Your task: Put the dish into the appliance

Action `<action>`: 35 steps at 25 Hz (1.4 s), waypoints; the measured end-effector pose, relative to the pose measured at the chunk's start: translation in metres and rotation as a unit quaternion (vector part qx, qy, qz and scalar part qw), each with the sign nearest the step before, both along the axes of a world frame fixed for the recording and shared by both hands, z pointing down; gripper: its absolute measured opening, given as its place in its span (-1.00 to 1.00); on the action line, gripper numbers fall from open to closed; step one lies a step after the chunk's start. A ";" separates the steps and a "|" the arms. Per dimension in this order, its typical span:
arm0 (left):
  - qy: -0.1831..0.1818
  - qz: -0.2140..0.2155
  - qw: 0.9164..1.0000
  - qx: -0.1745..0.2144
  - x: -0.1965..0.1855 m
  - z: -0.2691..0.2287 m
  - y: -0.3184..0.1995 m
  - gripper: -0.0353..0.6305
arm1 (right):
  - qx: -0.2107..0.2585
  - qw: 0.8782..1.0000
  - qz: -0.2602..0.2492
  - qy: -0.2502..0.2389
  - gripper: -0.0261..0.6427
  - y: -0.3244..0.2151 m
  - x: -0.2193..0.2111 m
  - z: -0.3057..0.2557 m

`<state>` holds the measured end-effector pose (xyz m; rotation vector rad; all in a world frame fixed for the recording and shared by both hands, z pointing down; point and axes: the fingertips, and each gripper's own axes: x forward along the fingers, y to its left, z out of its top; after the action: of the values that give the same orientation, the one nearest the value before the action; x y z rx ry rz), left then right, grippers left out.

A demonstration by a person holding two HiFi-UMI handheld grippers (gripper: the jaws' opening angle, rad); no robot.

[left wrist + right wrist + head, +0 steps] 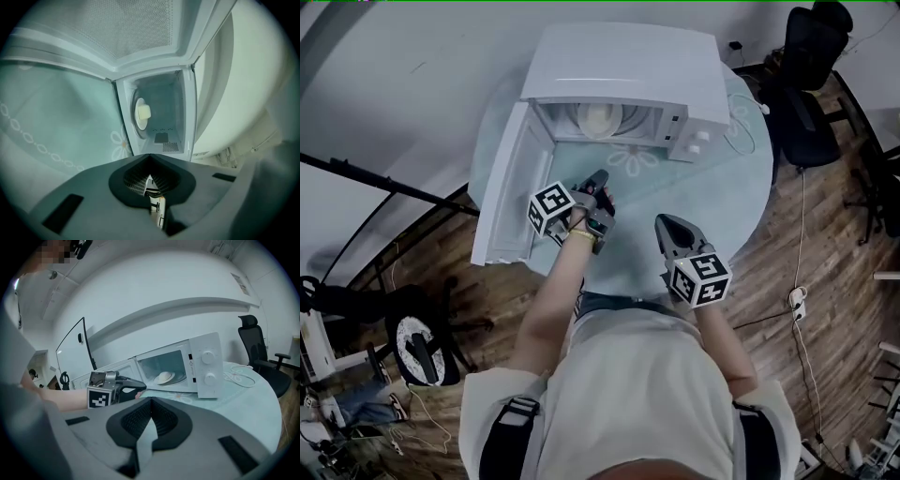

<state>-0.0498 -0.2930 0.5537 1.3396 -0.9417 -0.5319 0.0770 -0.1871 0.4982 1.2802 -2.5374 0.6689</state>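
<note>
A white microwave [623, 80] stands at the back of the round table with its door [508, 187] swung open to the left. A pale dish [598, 119] sits inside the cavity; it also shows as the dish [142, 112] in the left gripper view and the dish [165, 377] in the right gripper view. My left gripper [601, 178] hovers in front of the open cavity, jaws shut with nothing between them. My right gripper [665, 222] is lower right over the table, apart from the microwave, its jaws closed and empty. The left gripper [135, 389] is visible from the right gripper view.
The glass table [722, 187] has a flower pattern, and a white cable [742, 120] lies to the right of the microwave. A black office chair [811, 70] stands at the back right. Stands and gear [412, 342] crowd the wooden floor at the left.
</note>
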 end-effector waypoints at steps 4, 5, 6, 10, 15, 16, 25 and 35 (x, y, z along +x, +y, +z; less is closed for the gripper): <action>-0.003 0.007 1.000 0.009 0.004 -0.008 0.031 -0.87 | 0.003 1.000 0.003 -0.007 -0.90 0.011 0.003 -0.004; -0.008 0.011 1.000 0.012 0.005 -0.010 0.038 -0.86 | 0.004 1.000 0.002 -0.008 -0.90 0.014 0.003 -0.005; -0.016 0.017 1.000 0.017 0.007 -0.013 0.046 -0.87 | 0.006 1.000 0.002 -0.008 -0.90 0.017 0.003 -0.006; -0.076 0.058 0.995 0.037 0.017 -0.023 0.078 -0.87 | 0.012 1.000 0.000 -0.010 -0.90 0.030 0.004 -0.009; -0.207 0.108 0.970 0.062 0.022 -0.027 0.111 -0.87 | 0.019 1.000 -0.004 -0.008 -0.90 0.046 0.007 -0.013; -0.236 0.117 0.962 0.067 0.022 -0.026 0.117 -0.87 | 0.019 1.000 -0.004 -0.008 -0.90 0.050 0.008 -0.013; -0.379 0.187 0.901 0.094 0.029 -0.020 0.168 -0.87 | 0.000 1.000 -0.013 -0.012 -0.90 0.079 0.005 -0.004; -0.376 0.208 0.899 0.083 0.022 -0.007 0.200 -0.87 | -0.016 0.999 -0.029 -0.016 -0.90 0.098 -0.006 0.003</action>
<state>-0.0282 -0.0927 0.5467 1.8931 -1.1863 0.2807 0.0714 -0.0895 0.5013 1.1900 -2.5676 0.7210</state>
